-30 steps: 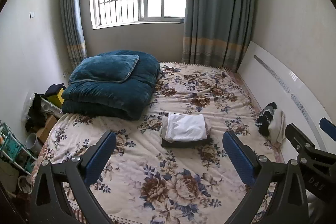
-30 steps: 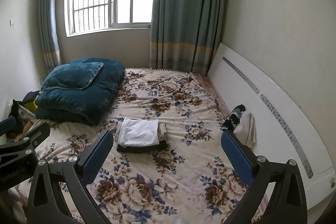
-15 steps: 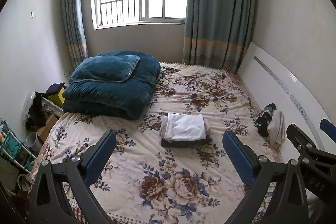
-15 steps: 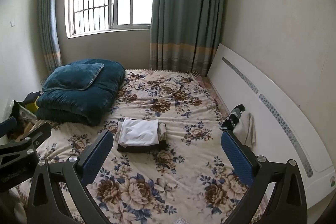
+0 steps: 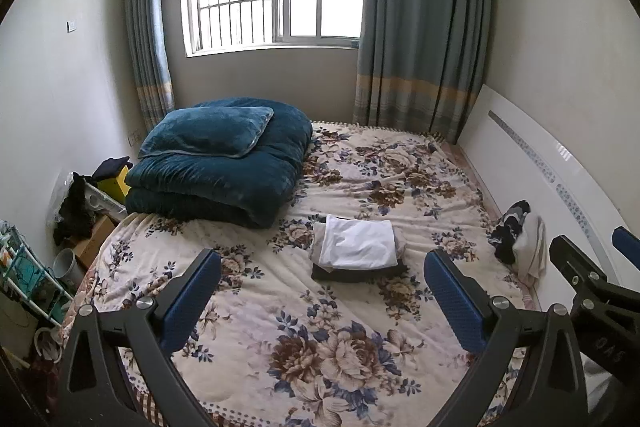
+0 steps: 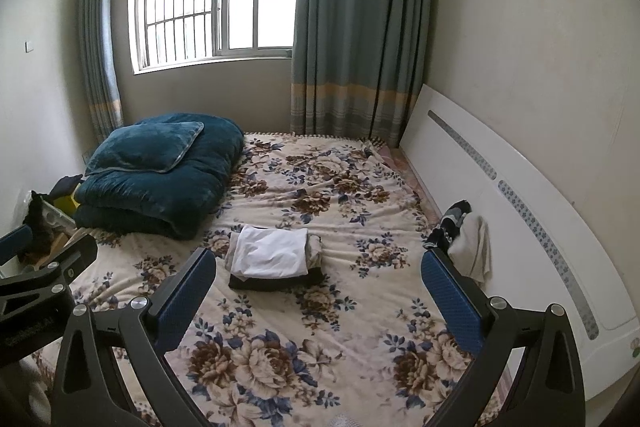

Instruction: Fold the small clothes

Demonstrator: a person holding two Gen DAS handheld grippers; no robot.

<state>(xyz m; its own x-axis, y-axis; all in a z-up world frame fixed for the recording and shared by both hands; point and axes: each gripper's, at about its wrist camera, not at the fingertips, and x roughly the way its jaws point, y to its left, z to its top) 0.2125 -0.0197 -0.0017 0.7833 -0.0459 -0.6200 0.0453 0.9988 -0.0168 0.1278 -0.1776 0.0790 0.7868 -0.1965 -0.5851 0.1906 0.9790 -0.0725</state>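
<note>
A stack of folded clothes (image 5: 358,249), white piece on top and dark piece beneath, lies in the middle of the floral bed (image 5: 280,315); it also shows in the right wrist view (image 6: 272,255). A loose heap of unfolded clothes (image 5: 518,241), dark and white, lies at the bed's right edge by the headboard, and shows in the right wrist view (image 6: 464,239). My left gripper (image 5: 320,291) is open and empty, held above the bed's near part. My right gripper (image 6: 318,287) is open and empty, to the right of the left one.
A folded teal duvet with a pillow (image 5: 220,163) takes up the bed's far left. A white headboard (image 5: 560,179) runs along the right. Boxes, a rack and clutter (image 5: 60,239) stand on the floor at the left. Window and curtains are behind.
Both grippers have drifted back and up a little, so the bed looks slightly farther. Nothing on the bed has moved.
</note>
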